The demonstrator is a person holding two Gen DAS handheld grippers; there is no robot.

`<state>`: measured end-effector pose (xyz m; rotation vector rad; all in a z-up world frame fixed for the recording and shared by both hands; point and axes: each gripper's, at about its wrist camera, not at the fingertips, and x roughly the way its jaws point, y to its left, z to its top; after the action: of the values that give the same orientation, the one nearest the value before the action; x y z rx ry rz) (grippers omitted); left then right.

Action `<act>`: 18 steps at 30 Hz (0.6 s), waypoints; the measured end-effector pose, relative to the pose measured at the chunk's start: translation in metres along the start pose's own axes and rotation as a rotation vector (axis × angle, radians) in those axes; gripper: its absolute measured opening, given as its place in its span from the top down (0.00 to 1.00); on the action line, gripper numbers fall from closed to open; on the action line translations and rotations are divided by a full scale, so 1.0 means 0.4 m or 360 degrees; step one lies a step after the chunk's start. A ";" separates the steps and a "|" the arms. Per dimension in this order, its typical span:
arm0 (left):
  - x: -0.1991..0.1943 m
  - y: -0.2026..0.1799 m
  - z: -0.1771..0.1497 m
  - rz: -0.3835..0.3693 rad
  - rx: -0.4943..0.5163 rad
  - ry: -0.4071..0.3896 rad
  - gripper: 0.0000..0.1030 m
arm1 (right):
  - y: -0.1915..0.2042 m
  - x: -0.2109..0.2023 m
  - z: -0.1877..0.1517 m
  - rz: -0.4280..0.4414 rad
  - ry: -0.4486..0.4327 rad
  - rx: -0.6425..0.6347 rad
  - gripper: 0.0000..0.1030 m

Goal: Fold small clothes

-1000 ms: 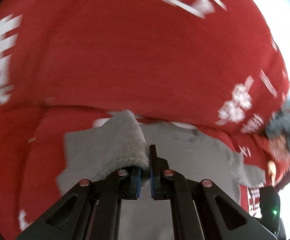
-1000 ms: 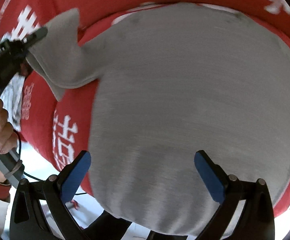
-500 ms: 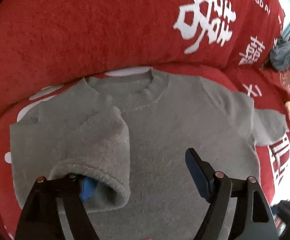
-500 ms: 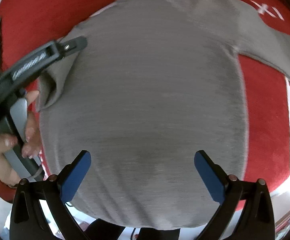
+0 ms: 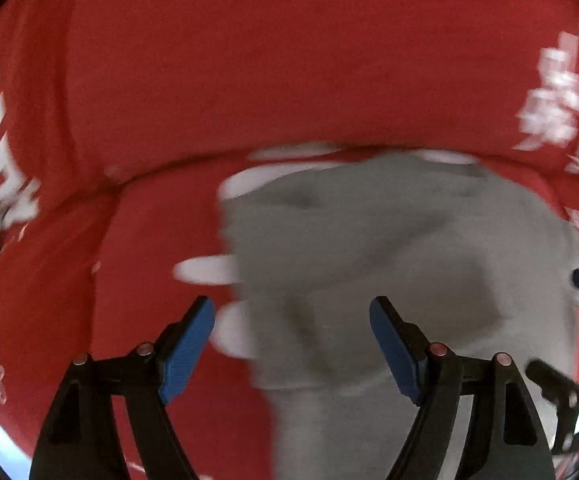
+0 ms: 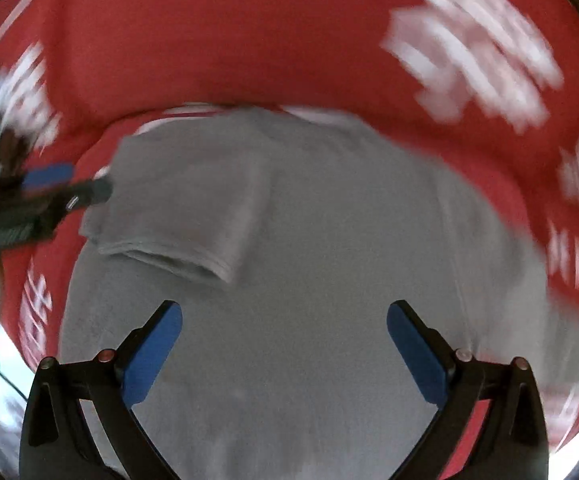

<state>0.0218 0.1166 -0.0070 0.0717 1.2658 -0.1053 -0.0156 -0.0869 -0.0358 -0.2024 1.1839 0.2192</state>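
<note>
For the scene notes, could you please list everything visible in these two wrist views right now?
sweater: one, grey, spread flat on the seat.
folded sleeve: one, grey, laid across the sweater's chest, left in the right wrist view.
sofa cover: one, red with white characters, over seat and backrest.
left gripper: one, black with blue pads, jaws open, over the sweater's edge.
right gripper: one, black with blue pads, jaws open, over the sweater's body.

Red cover with white characters (image 6: 249, 40), grey sweater (image 6: 329, 260) flat on it, one sleeve folded in.
</note>
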 end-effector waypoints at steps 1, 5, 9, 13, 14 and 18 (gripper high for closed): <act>0.023 0.029 0.005 0.0045 -0.0032 0.0041 0.22 | 0.046 0.023 0.020 -0.0032 -0.0008 -0.0160 0.02; 0.084 0.097 -0.004 0.0074 -0.0127 0.0107 0.22 | 0.177 0.118 0.069 -0.0127 -0.0006 -0.0611 0.11; 0.122 0.093 -0.020 0.0084 -0.0095 0.0145 0.22 | 0.207 0.186 0.094 -0.0094 0.0098 -0.0680 0.88; 0.138 0.071 -0.025 0.0085 -0.0074 0.0144 0.22 | 0.087 0.132 0.112 0.0021 -0.0032 -0.0155 0.89; 0.137 0.065 -0.023 0.0080 -0.0075 0.0146 0.22 | 0.036 0.113 0.113 0.0054 -0.0072 0.0020 0.89; 0.143 0.064 -0.014 0.0078 -0.0076 0.0157 0.21 | -0.181 0.076 0.057 0.0131 -0.0148 0.0727 0.89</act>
<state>0.0365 0.1404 -0.0634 0.0670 1.3638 -0.0295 0.0358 -0.1485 -0.0527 0.2548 1.1205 0.0257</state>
